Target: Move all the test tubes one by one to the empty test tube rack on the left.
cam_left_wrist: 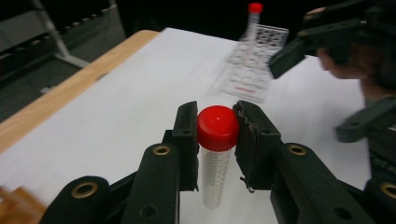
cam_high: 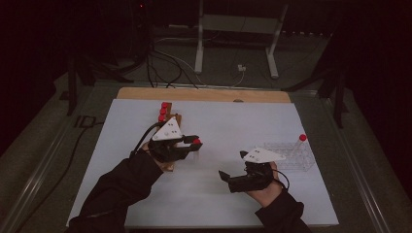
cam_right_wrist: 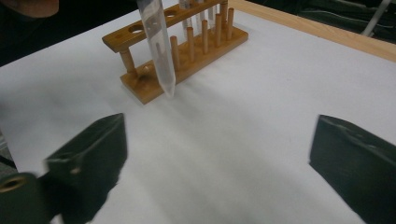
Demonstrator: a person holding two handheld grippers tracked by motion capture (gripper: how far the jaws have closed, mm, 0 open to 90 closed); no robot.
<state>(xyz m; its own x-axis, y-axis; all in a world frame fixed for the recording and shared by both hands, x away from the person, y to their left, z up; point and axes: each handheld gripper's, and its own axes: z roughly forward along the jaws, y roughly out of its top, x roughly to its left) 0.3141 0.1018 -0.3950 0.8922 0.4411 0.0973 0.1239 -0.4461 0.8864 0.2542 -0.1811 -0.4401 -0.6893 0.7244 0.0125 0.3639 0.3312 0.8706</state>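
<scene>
Above white table, left claw point(cam_left_wrist: 215, 135) clamping red-capped tube point(cam_left_wrist: 215, 154), right claw point(cam_right_wrist: 219, 158) wide open, empty.

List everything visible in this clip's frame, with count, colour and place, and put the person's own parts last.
held tube: one, clear with red cap, clamped in the left hand-held gripper, above the sheet
wooden rack: one, brown, far left of the sheet
tubes in wooden rack: three red caps visible, at its far end
clear rack: one, transparent grid, right side of the sheet
tube in clear rack: one, red cap, far right corner
white sheet: one, covers the table
wooden table edge: light brown, far side
metal stand: white, on the floor behind
left hand-held gripper: black, shut on the held tube
right hand-held gripper: black, jaws wide open, nothing between them
sleeves: two, dark, bottom of high view
</scene>
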